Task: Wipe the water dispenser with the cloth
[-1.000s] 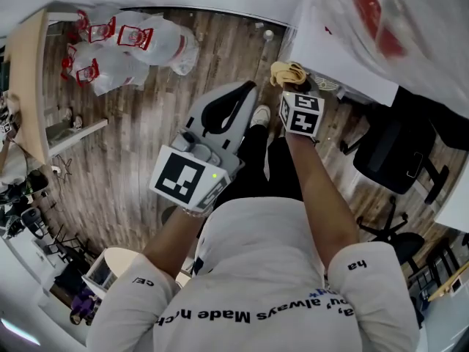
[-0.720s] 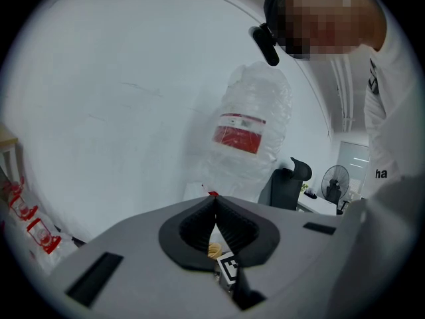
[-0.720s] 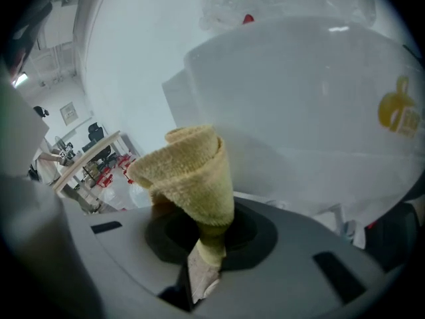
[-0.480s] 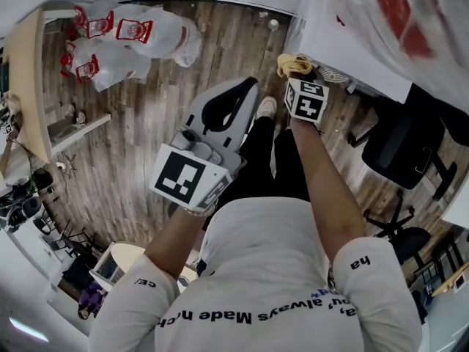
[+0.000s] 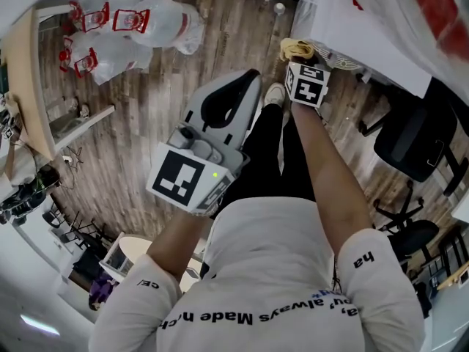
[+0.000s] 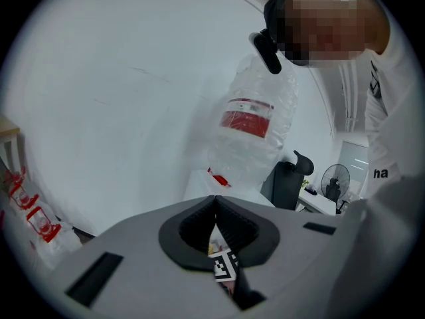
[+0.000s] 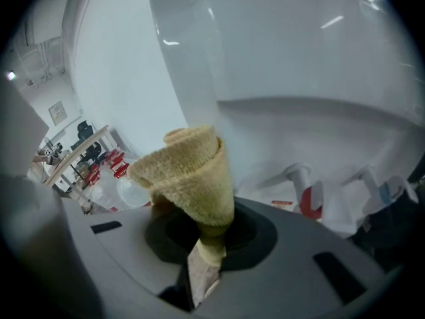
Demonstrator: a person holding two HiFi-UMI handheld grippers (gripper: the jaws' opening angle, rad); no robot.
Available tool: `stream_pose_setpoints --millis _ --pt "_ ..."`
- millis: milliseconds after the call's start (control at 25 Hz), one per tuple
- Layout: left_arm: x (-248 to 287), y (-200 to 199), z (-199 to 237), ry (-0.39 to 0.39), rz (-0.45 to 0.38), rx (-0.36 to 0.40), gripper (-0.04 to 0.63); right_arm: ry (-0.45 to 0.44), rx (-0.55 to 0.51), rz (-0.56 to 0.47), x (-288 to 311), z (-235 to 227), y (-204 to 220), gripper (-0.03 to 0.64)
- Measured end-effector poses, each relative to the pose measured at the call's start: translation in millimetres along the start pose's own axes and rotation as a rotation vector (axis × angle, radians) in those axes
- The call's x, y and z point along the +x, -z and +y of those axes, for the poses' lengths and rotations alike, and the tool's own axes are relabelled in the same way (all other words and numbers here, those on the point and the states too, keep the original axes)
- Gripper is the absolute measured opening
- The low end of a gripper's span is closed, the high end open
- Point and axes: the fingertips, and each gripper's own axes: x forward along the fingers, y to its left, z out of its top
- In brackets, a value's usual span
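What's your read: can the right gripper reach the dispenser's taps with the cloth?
Probably yes. The right gripper is shut on the cloth, whose roll points at the dispenser front; the taps sit just to the lower right with nothing between.

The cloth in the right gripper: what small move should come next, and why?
Probably ease the right gripper forward until the cloth presses on the water dispenser, above its taps. The jaws are clamped on the cloth, and its rolled end points at the white front; whether it touches yet cannot be told.
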Motion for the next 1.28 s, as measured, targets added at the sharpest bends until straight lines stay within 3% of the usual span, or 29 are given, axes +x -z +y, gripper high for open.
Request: stream_pose_setpoints --millis 1280 --pt "18 48 27 0.013 0.030 -0.002 0.018 0.013 -0.173 0.092 93 -42 82 0.063"
